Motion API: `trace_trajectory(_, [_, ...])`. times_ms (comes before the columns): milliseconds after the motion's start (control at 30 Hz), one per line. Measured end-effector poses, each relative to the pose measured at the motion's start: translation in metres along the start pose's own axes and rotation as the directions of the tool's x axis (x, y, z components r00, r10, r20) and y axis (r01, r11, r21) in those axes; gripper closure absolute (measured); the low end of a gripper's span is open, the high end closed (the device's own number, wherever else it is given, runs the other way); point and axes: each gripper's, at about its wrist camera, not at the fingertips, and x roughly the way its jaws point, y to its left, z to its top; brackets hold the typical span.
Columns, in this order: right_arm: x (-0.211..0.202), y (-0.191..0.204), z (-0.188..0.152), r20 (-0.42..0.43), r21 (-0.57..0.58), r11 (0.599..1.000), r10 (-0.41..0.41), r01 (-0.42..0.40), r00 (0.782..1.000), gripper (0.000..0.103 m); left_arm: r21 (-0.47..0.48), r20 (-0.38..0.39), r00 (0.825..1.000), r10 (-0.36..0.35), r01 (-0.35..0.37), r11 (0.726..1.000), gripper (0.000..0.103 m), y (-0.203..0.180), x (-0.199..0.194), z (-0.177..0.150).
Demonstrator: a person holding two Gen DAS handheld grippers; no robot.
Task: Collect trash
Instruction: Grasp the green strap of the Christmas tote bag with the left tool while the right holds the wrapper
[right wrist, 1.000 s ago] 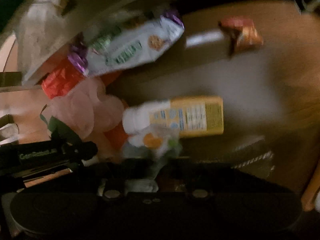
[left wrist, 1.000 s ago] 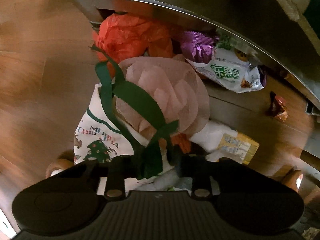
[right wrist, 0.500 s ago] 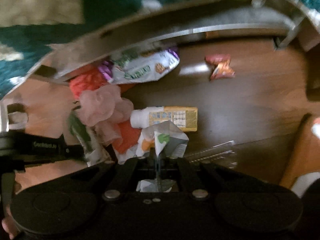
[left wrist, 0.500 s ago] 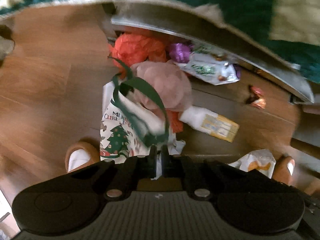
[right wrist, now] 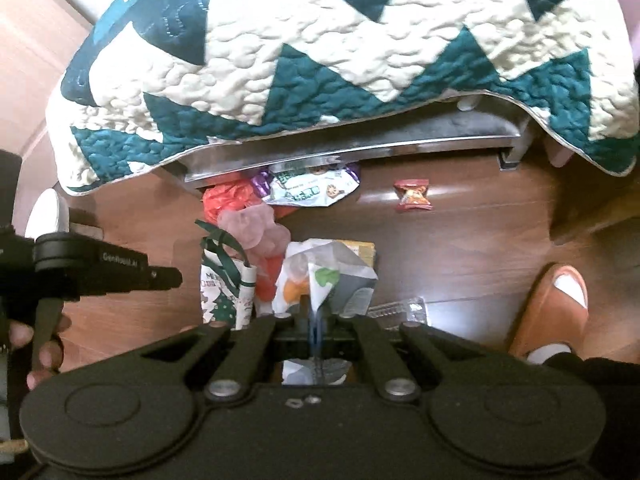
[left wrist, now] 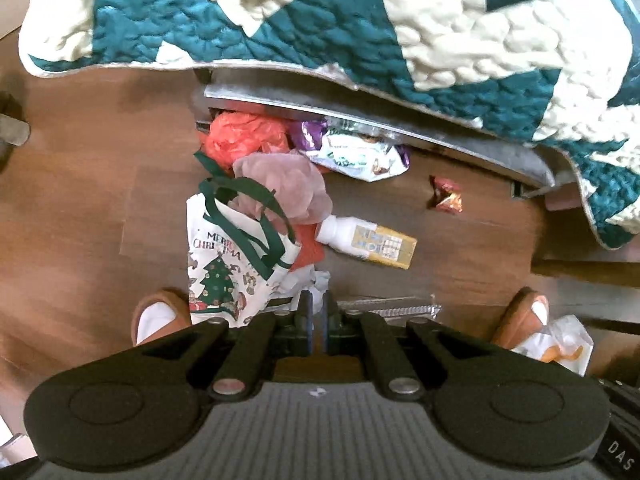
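Observation:
A white Christmas tote bag [left wrist: 218, 272] with green handles lies on the wooden floor, also in the right wrist view [right wrist: 224, 288]. My left gripper [left wrist: 314, 314] is shut, with the bag's white rim at its tips. My right gripper [right wrist: 318, 320] is shut on a crumpled white wrapper with orange and green print [right wrist: 324, 280], held above the floor. Around the bag lie a pink plastic bag [left wrist: 288, 188], an orange plastic bag [left wrist: 240, 136], a white-and-yellow bottle [left wrist: 368, 242], a white-green snack packet [left wrist: 356, 156] and a small red wrapper [left wrist: 446, 198].
A bed with a teal-and-cream quilt [left wrist: 360, 20] overhangs the trash, its metal frame [right wrist: 360, 144] just above it. My feet in orange slippers [left wrist: 160, 316] [right wrist: 556, 312] stand on either side. A clear plastic tray [left wrist: 400, 308] lies on the floor near the grippers.
Both grippers have risen and pulled back from the floor, so the bed comes into view. The left closed on the bag; the right lifted the white wrapper off the floor.

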Motion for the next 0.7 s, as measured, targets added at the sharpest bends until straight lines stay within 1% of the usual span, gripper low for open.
trace_trajectory(67, [0.005, -0.007, 0.001, -0.015, 0.02, 1.0, 0.001, -0.001, 1.0, 0.101, -0.002, -0.018, 1.0, 0.018, -0.018, 1.0, 0.097, 0.001, 0.01, 0.002])
trace_trajectory(133, [0.013, -0.013, 0.005, -0.026, 0.03, 1.0, 0.006, -0.005, 1.0, 0.101, -0.006, -0.039, 0.998, 0.04, -0.04, 0.999, 0.092, 0.002, 0.024, 0.008])
trace_trajectory(167, [0.017, -0.014, 0.009, -0.029, 0.032, 0.999, 0.01, -0.009, 1.0, 0.101, -0.004, -0.048, 0.998, 0.048, -0.048, 0.999, 0.084, 0.003, 0.031, 0.01])
trace_trajectory(200, [0.021, -0.015, 0.012, -0.032, 0.031, 0.999, 0.016, -0.015, 0.999, 0.101, 0.001, -0.061, 0.997, 0.056, -0.056, 0.998, 0.068, 0.004, 0.04, 0.013])
trace_trajectory(233, [0.025, -0.016, 0.014, -0.033, 0.029, 0.999, 0.025, -0.024, 0.999, 0.101, 0.009, -0.073, 0.995, 0.067, -0.066, 0.998, 0.057, 0.004, 0.048, 0.015])
trace_trajectory(267, [0.028, -0.016, 0.015, -0.037, 0.026, 0.999, 0.033, -0.032, 0.999, 0.101, 0.017, -0.079, 0.994, 0.076, -0.075, 0.997, 0.036, 0.004, 0.055, 0.017])
trace_trajectory(300, [0.033, -0.016, 0.017, -0.044, 0.024, 0.999, 0.038, -0.037, 0.998, 0.101, 0.028, -0.079, 0.993, 0.088, -0.086, 0.996, 0.029, 0.003, 0.064, 0.02])
trace_trajectory(433, [0.056, -0.017, 0.024, -0.081, 0.036, 0.999, 0.034, -0.031, 0.996, 0.101, 0.058, -0.101, 0.989, 0.107, -0.101, 0.993, 0.028, 0.001, 0.096, 0.03])
trace_trajectory(533, [0.072, -0.022, 0.026, -0.106, 0.055, 0.998, 0.014, -0.008, 0.994, 0.101, 0.079, -0.13, 0.98, 0.153, -0.144, 0.986, 0.029, 0.004, 0.126, 0.034])
trace_trajectory(633, [0.084, -0.028, 0.025, -0.147, 0.084, 0.996, 0.008, 0.005, 0.989, 0.101, 0.118, -0.161, 0.969, 0.188, -0.17, 0.978, 0.029, 0.001, 0.153, 0.033])
trace_trajectory(700, [0.091, -0.028, 0.022, -0.174, 0.082, 0.997, 0.004, 0.011, 0.985, 0.101, 0.136, -0.158, 0.963, 0.22, -0.2, 0.97, 0.029, -0.003, 0.166, 0.032])
